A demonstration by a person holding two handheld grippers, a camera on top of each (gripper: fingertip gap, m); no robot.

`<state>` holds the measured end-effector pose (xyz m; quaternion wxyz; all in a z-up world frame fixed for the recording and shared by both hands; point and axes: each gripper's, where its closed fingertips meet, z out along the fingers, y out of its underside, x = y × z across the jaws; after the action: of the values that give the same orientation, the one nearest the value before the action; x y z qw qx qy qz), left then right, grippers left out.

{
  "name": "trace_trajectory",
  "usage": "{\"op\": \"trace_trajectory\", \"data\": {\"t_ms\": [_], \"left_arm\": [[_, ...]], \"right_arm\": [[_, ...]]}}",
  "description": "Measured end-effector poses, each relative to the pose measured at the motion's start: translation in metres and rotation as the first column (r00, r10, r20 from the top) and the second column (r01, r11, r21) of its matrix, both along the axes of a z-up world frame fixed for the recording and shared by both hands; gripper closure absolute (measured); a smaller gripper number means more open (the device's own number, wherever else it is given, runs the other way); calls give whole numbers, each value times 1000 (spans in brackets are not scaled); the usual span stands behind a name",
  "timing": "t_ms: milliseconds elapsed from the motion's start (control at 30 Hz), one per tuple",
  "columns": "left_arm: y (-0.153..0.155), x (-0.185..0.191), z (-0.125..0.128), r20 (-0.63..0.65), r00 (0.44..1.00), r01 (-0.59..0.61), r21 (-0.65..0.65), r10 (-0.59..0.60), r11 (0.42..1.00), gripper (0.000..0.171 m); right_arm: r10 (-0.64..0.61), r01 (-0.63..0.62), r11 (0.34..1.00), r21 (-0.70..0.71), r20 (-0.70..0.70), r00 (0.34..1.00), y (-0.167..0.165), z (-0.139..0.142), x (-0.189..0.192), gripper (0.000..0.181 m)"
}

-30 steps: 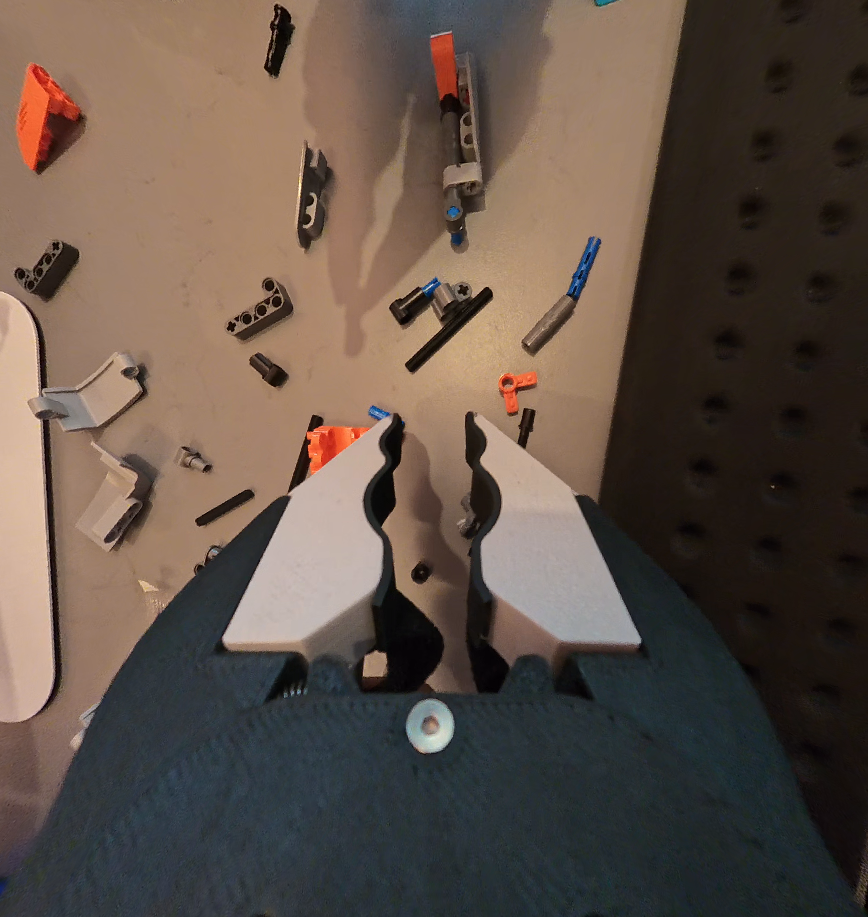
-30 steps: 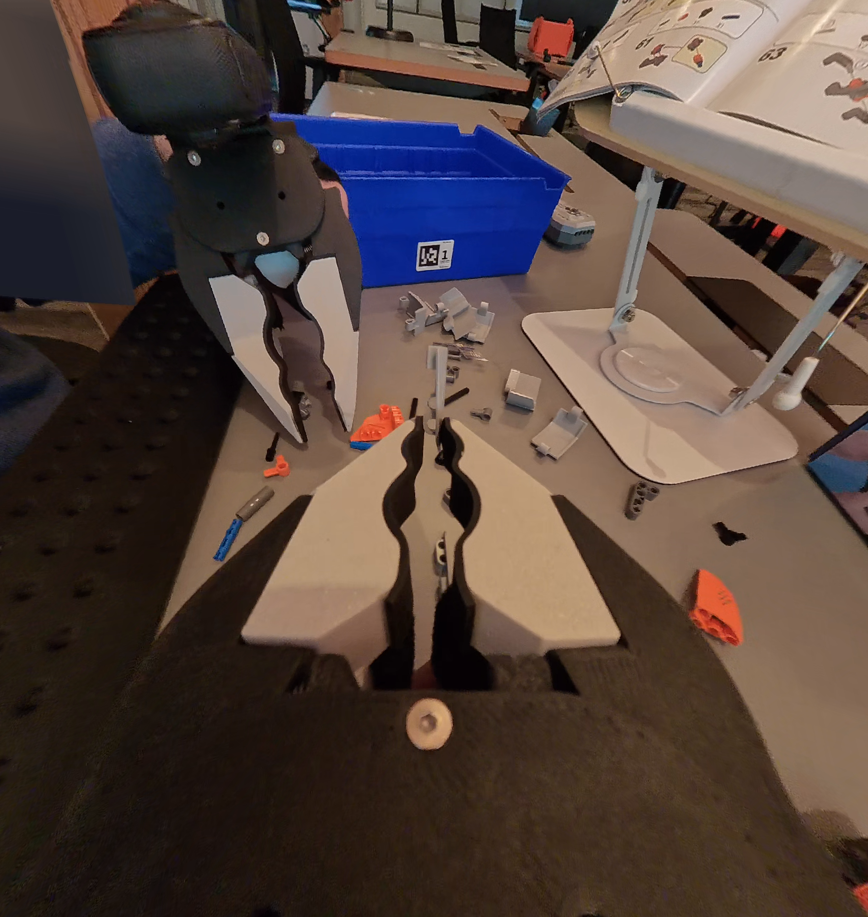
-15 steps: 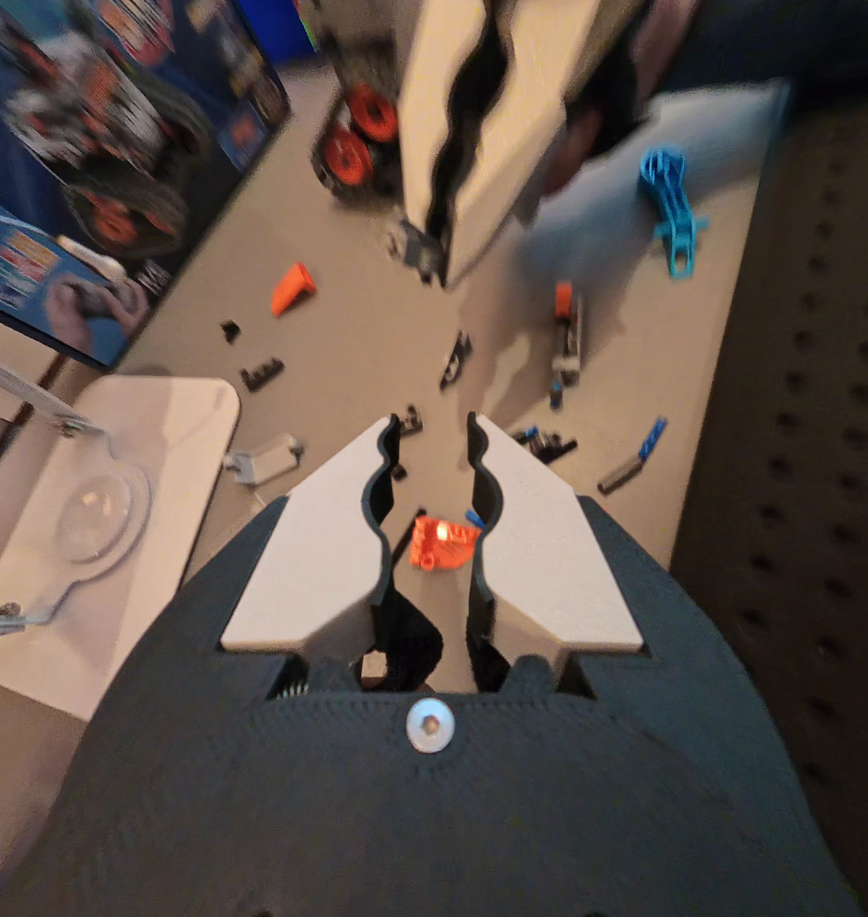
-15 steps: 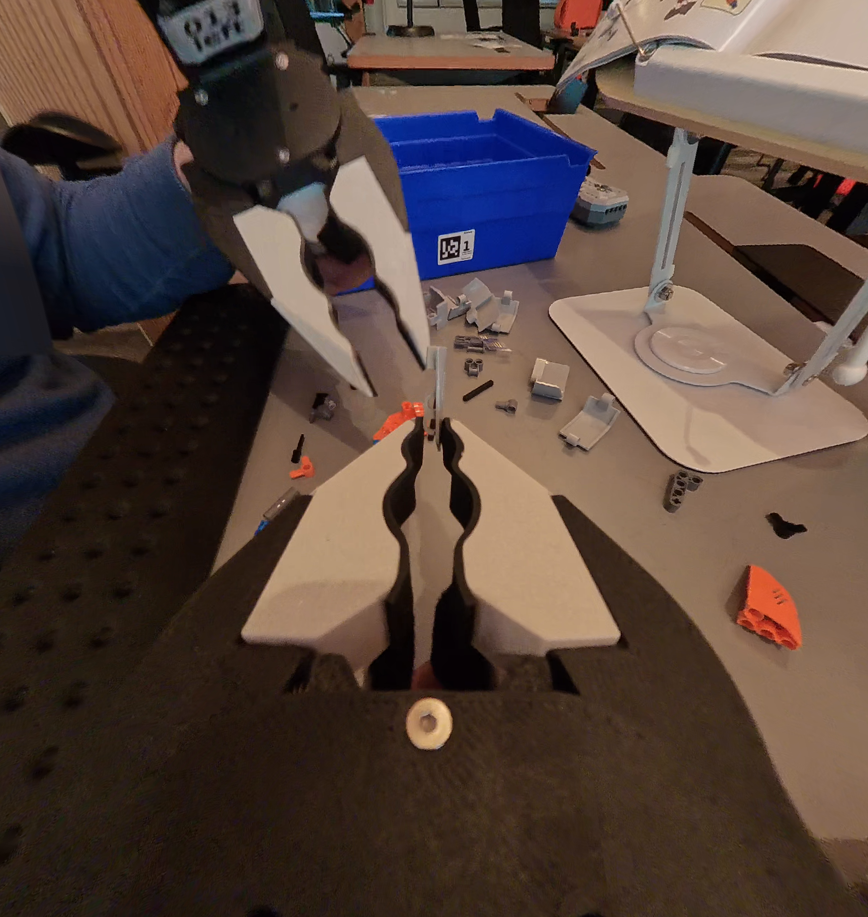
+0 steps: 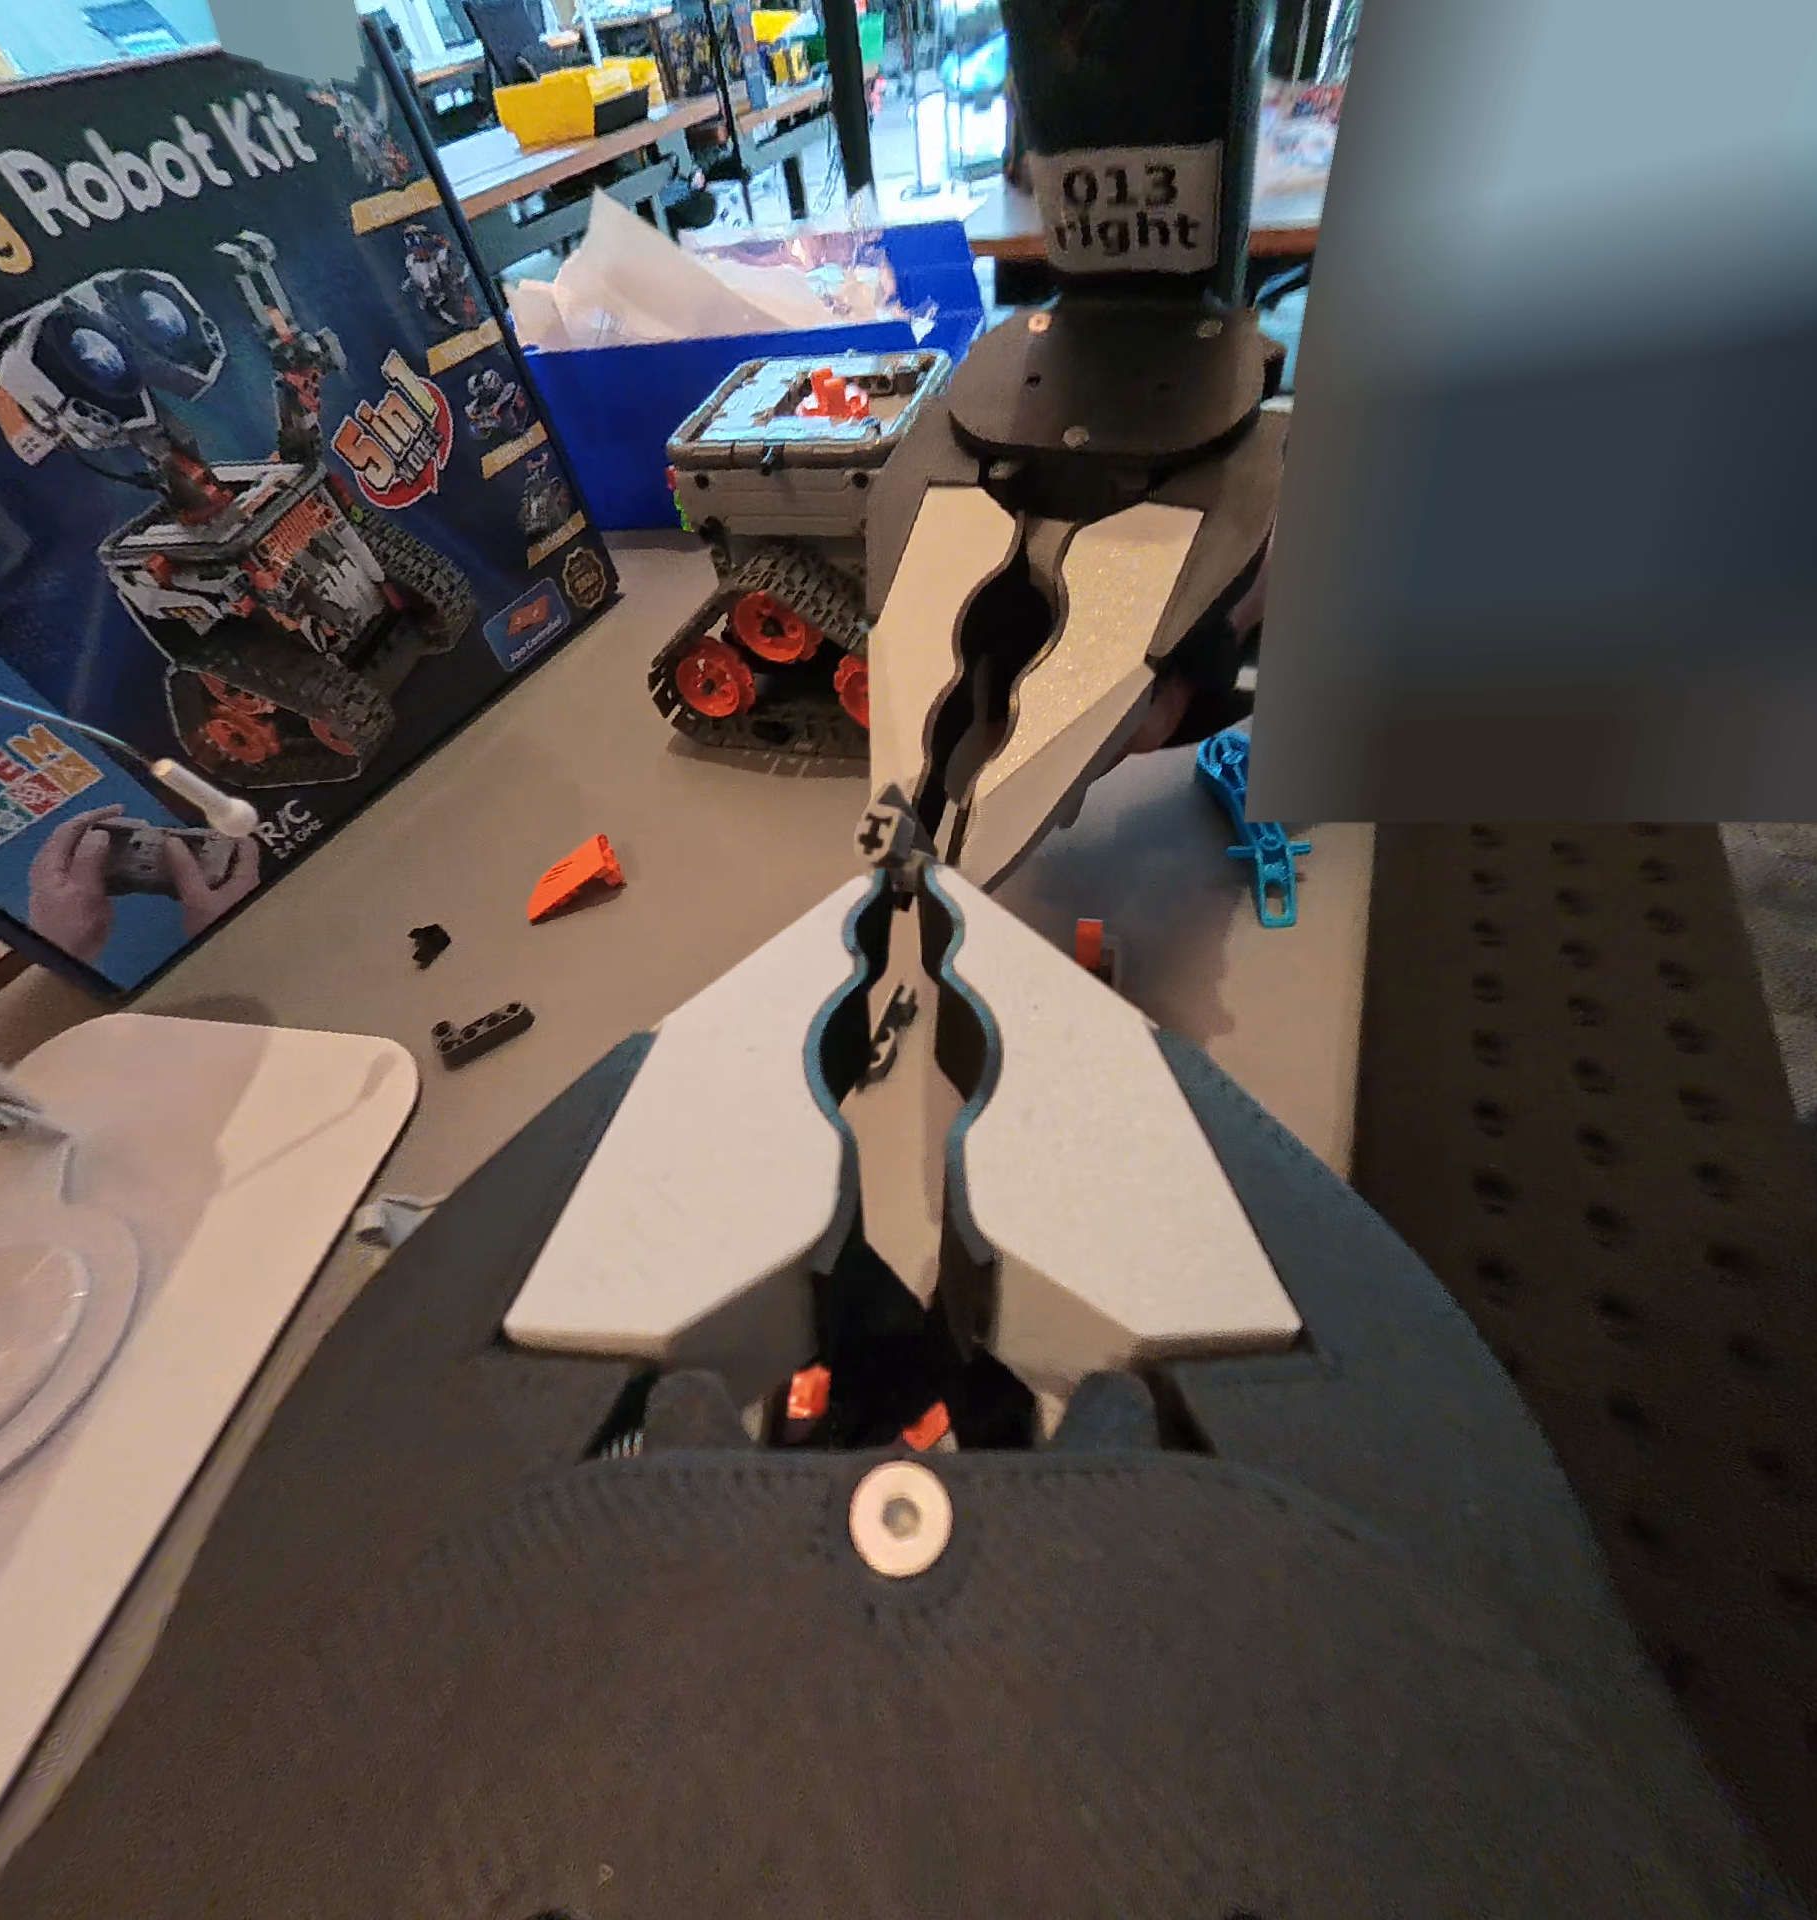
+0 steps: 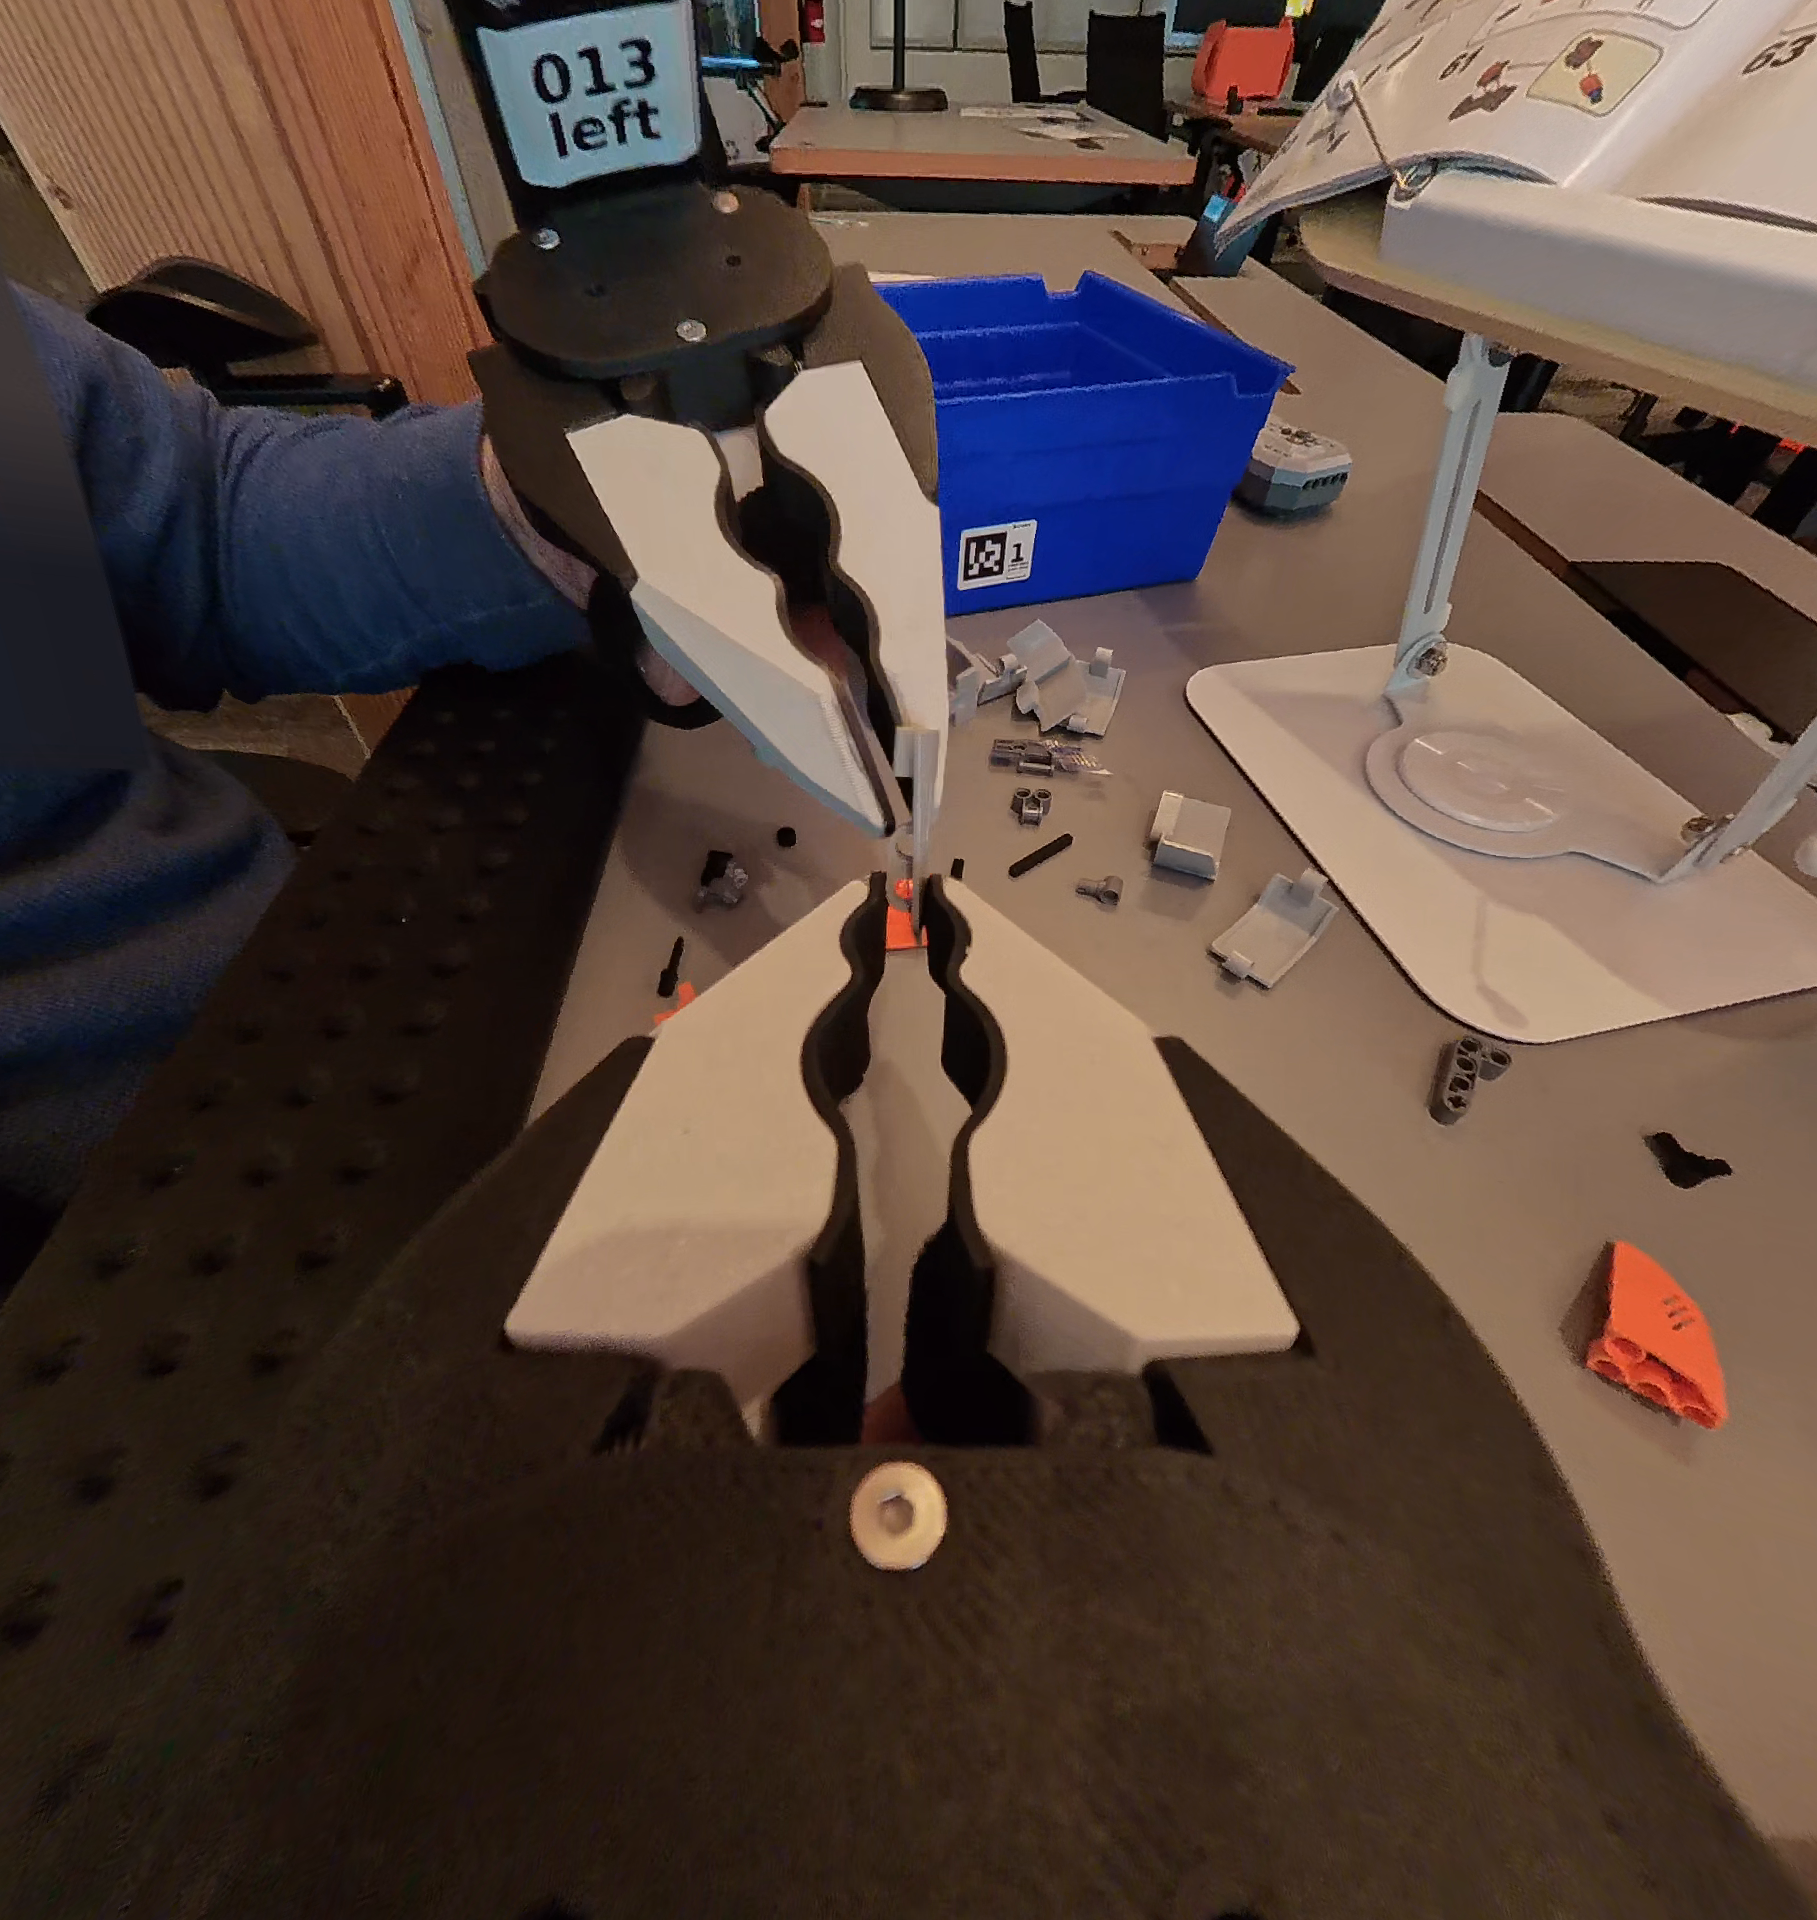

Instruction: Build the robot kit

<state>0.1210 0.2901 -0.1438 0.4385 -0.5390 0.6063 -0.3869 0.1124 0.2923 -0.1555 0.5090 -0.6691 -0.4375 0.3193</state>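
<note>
Both grippers, left (image 5: 896,883) and right (image 6: 902,891), are pinching one slim grey beam (image 6: 916,790); its lower end seems hidden.

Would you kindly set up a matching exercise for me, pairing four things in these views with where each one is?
Things:
1. blue bin
2. orange wedge
3. grey beam
4. tracked model

Places:
a. right of the kit box
b. upright between the tips of the left gripper and right gripper
c. lying on its own on the table
d. behind the pile of grey parts

Pairs: 1-d, 2-c, 3-b, 4-a.
</note>
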Motion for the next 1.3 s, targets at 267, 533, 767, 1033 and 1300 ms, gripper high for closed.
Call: {"op": "trace_trajectory", "data": {"t_ms": [267, 533, 767, 1033, 1300], "left_arm": [[4, -1, 12, 125, 992, 44, -184, -21, 982, 167], [-4, -1, 15, 130, 990, 59, -58, -51, 997, 161], [-2, -4, 21, 179, 982, 72, -100, -53, 992, 163], [2, -8, 32, 305, 950, 184, -375, -66, 908, 162], [2, -11, 37, 383, 919, 308, -550, -94, 776, 162]], "right_arm": [[-14, 11, 999, -42, -64, 998, -1, 11, -1, 177], [-29, 27, 999, 45, 41, 999, -2, 4, -3, 177], [-71, 57, 985, 164, 84, 994, 0, 10, -2, 177], [-78, 80, 989, 123, -18, 997, -2, 29, -1, 177], [-72, 79, 996, 53, -111, 991, -4, 41, -1, 177]]}}
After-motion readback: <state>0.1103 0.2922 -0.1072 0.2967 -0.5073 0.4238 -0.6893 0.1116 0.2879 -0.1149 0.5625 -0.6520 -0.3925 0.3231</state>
